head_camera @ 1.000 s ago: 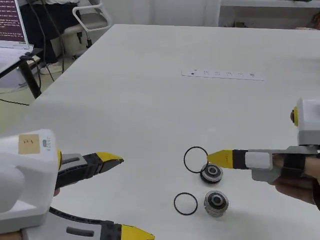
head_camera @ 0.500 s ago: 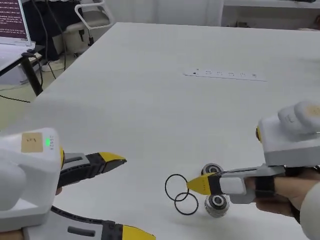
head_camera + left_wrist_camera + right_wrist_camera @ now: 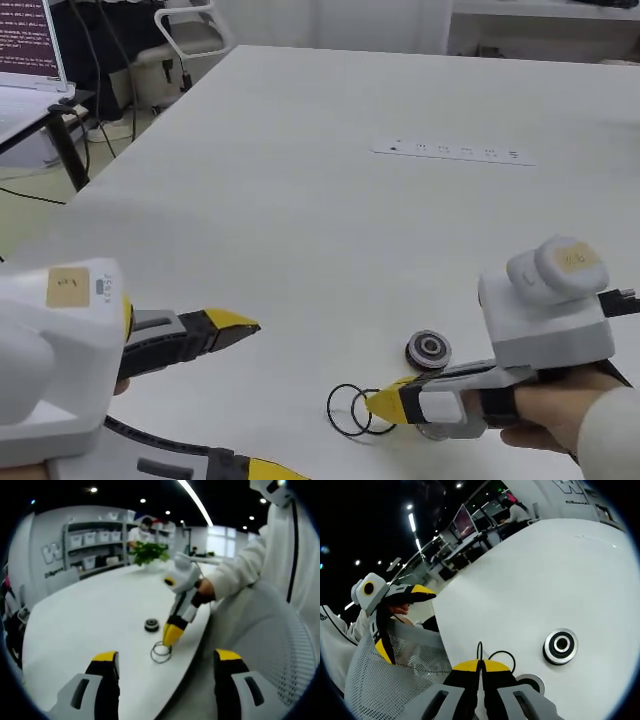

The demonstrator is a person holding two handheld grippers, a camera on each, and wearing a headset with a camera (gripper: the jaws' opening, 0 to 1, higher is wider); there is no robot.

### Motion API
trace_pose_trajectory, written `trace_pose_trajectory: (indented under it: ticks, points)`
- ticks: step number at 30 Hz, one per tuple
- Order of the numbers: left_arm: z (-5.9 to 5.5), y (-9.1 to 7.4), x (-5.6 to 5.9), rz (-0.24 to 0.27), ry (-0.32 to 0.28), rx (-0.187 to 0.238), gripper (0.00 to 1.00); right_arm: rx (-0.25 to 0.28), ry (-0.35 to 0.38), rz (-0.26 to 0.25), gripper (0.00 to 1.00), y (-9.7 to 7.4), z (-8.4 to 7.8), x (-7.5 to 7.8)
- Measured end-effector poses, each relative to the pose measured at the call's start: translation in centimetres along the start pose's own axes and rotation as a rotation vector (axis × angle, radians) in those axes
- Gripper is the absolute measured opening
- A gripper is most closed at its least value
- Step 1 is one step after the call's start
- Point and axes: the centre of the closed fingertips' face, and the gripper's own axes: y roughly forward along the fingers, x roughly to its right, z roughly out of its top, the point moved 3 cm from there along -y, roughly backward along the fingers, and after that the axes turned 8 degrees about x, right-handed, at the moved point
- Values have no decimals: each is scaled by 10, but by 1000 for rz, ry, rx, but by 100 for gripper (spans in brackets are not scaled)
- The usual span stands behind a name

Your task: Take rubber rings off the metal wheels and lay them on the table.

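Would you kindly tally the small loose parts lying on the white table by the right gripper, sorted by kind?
Rubber rings: 2
Metal wheels: 2
Total: 4

Table (image 3: 300, 200): white top, showing smooth and matt.
Metal wheel (image 3: 428, 349): bright metal face gleaming around a dark core.
Rubber rings (image 3: 350, 410): thin, black, looking matt.
Right gripper (image 3: 375, 403), left gripper (image 3: 268, 398): smooth white plastic bodies catching a faint sheen; jaw tips showing yellow over black plastic.
Sleeve (image 3: 610, 445): white cloth.
Chair (image 3: 395, 680): grey mesh, showing an open weave.
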Motion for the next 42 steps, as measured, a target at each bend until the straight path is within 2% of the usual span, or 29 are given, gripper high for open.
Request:
trace_pose_trajectory:
  ticks: [1,9,14,28,36,42]
  points:
    - [0,0,0,0,0,0,78,0,-27,-12,0,1,0,1]
    - [-1,0,-1,4,-4,-4,77,-11,-45,-49,0,2,-2,10]
    - [-1,0,-1,5,-5,-6,77,-14,-50,-35,3,3,-3,8]
    - [-2,0,-2,14,-6,-9,75,-1,-78,-51,7,-3,3,9]
    - [-3,0,-2,18,-6,-13,75,62,-77,-51,7,-10,18,8]
    - [-2,-1,-3,23,-13,-6,75,143,-79,-50,9,-20,37,10]
